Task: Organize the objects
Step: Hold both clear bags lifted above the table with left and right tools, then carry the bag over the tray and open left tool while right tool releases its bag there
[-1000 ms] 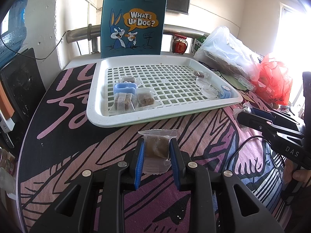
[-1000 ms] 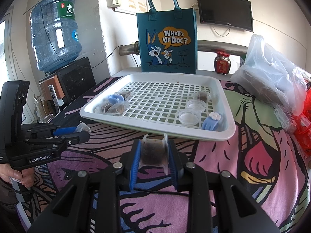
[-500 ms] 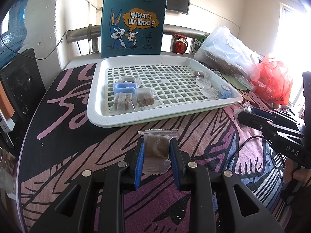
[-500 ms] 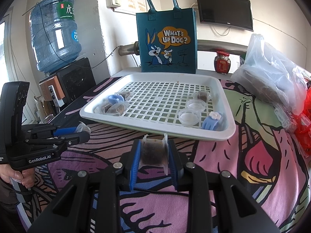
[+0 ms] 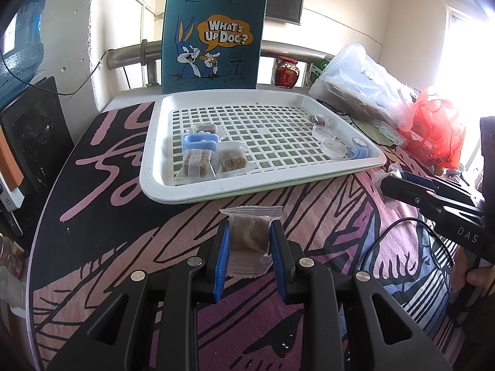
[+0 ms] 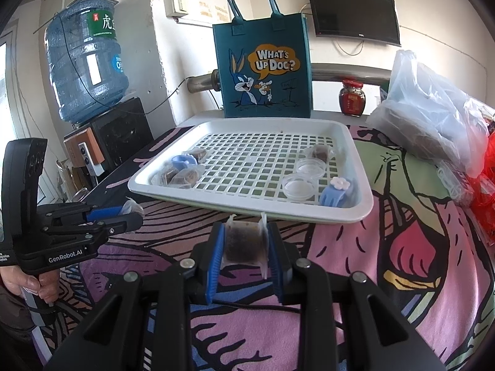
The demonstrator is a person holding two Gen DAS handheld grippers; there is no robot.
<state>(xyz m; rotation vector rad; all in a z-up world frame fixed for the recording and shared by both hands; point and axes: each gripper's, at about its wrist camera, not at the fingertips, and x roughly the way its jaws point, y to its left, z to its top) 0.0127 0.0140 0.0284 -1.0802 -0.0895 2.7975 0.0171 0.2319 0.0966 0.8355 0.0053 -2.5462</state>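
Water jug (image 6: 86, 71) in right view only

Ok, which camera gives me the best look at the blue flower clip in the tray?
The right wrist view: the flower clip sits near and unobstructed at the tray's front right corner, white flower visible. In the left wrist view it is smaller, far off at the tray's right edge, partly behind a clear lid.

A small room with off-white plastered walls (image 6: 433, 15). A dark flat television (image 6: 355, 15) hangs high on the back wall. A metal pipe (image 6: 349, 72) runs along it. At left, a blue water bottle (image 6: 86, 68) sits on a black dispenser (image 6: 123, 130). Bright daylight floods in from a window (image 5: 464, 31) at right. A patterned pink cloth (image 6: 402, 262) covers the table.
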